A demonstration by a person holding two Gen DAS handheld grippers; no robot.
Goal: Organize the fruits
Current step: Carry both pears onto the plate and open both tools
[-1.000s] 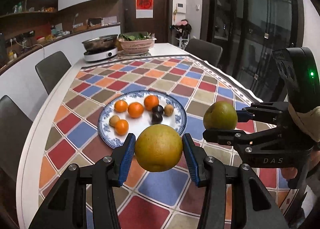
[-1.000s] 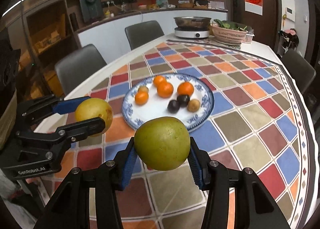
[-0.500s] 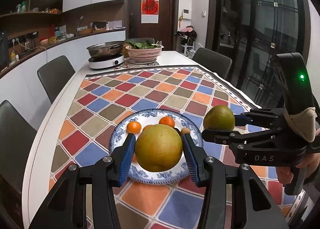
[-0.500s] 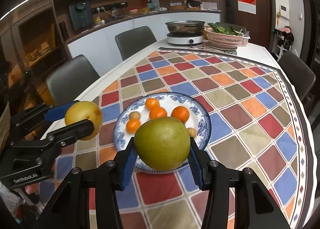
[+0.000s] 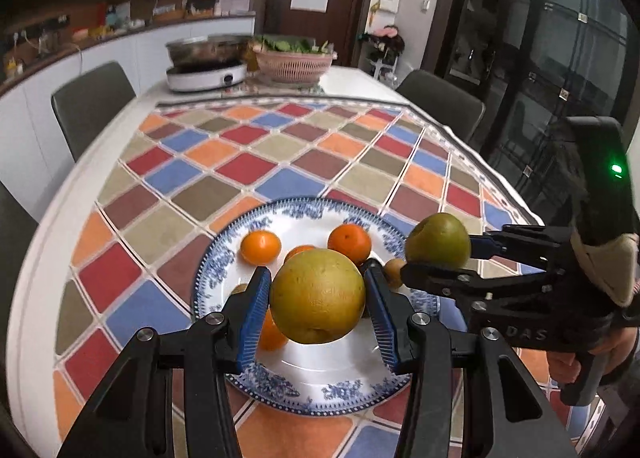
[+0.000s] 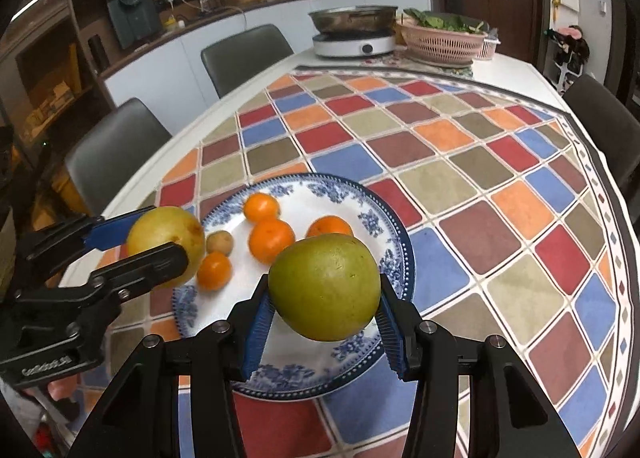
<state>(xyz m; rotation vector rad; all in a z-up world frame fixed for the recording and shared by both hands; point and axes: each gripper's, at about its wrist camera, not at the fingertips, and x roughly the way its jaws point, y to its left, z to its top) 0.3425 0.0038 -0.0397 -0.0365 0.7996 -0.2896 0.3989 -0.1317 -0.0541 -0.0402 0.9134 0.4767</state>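
Note:
My left gripper (image 5: 317,304) is shut on a yellow pear (image 5: 317,294) and holds it over the near part of the blue-and-white plate (image 5: 280,382). My right gripper (image 6: 325,300) is shut on a green pear (image 6: 325,286), over the plate's near right rim (image 6: 400,254). Each gripper shows in the other's view: the right one with the green pear (image 5: 438,240), the left one with the yellow pear (image 6: 164,236). On the plate lie small oranges (image 6: 271,239) and a small brown fruit (image 6: 219,242); some fruit is hidden behind the pears.
The plate sits on a chequered tablecloth (image 6: 460,186). At the table's far end stand a hotplate with a steel pan (image 6: 354,40) and a pink basket of greens (image 6: 444,42). Grey chairs (image 6: 116,150) line the sides.
Both grippers have moved forward and lower with their pears, from short of the plate to over it. The plate now fills more of both views.

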